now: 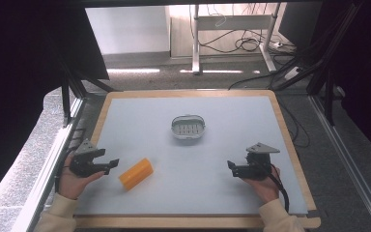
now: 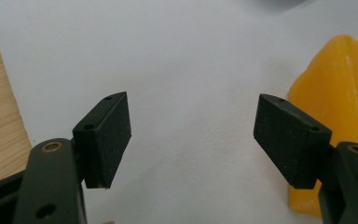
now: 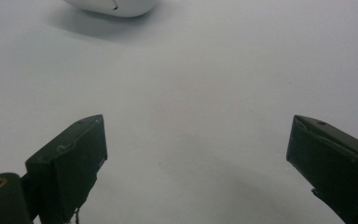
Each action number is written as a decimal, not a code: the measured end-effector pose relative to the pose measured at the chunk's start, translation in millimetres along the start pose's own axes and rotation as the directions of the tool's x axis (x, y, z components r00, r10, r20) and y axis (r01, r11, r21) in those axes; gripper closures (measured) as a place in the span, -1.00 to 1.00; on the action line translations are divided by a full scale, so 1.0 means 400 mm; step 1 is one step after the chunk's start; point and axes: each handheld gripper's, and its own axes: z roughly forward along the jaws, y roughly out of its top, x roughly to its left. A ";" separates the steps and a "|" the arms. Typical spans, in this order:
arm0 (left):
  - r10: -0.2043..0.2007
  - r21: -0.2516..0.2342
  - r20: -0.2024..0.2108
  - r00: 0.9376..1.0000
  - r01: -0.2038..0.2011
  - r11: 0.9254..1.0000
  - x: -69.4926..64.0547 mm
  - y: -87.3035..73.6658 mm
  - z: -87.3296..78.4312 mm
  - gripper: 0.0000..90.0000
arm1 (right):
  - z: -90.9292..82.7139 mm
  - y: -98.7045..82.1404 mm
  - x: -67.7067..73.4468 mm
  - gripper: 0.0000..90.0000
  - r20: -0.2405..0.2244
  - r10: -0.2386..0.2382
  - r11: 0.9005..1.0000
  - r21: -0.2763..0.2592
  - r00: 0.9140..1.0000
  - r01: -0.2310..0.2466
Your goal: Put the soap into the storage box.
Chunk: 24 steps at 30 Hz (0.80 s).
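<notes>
Yellow block (image 1: 136, 173) lies on the pale grey mat (image 1: 188, 159) covering the wood-edged desk (image 1: 290, 140), just beside the left gripper (image 1: 112, 164), whose jaws stand wide and empty like the right gripper (image 1: 231, 166), with the oval dish (image 1: 188, 127) mid-mat and cables on the floor (image 1: 236, 46) beyond.

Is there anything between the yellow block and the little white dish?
No. In the high view, only bare grey mat lies between the yellow block and the white dish. They sit well apart.
</notes>
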 end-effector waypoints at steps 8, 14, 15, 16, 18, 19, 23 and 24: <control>-0.006 -0.008 -0.028 1.000 0.006 1.000 -0.012 0.014 -0.017 -0.37 | -0.038 -0.006 -0.017 -0.81 -0.027 0.014 0.998 -0.058 1.000 -0.016; 0.000 -0.014 -0.014 1.000 0.000 1.000 -0.024 0.011 -0.041 -0.35 | -0.052 -0.005 -0.015 -0.78 -0.034 0.009 0.997 -0.071 0.999 -0.011; 0.003 -0.015 -0.008 1.000 -0.003 1.000 -0.026 0.011 -0.043 -0.35 | -0.054 -0.004 -0.013 -0.77 -0.029 0.008 0.997 -0.076 1.000 -0.010; 0.007 -0.015 -0.001 1.000 -0.007 1.000 -0.027 0.012 -0.046 -0.35 | -0.056 -0.003 -0.011 -0.76 -0.029 0.005 0.997 -0.079 1.000 -0.007; 0.009 -0.015 0.008 1.000 -0.009 1.000 -0.026 0.014 -0.051 -0.35 | -0.057 -0.003 -0.006 -0.76 -0.030 -0.003 0.997 -0.078 1.000 0.001; 0.007 -0.018 0.014 1.000 -0.007 1.000 -0.026 0.015 -0.052 -0.35 | -0.055 -0.003 -0.005 -0.75 -0.027 -0.008 0.997 -0.078 1.000 0.006; 0.016 -0.009 0.028 0.999 -0.016 1.000 -0.026 0.016 -0.051 -0.34 | -0.049 -0.005 -0.001 -0.74 -0.028 -0.018 0.998 -0.063 0.999 0.016; 0.017 -0.005 0.029 0.999 -0.017 1.000 -0.026 0.016 -0.050 -0.34 | -0.047 -0.005 -0.001 -0.74 -0.026 -0.020 0.998 -0.063 0.999 0.018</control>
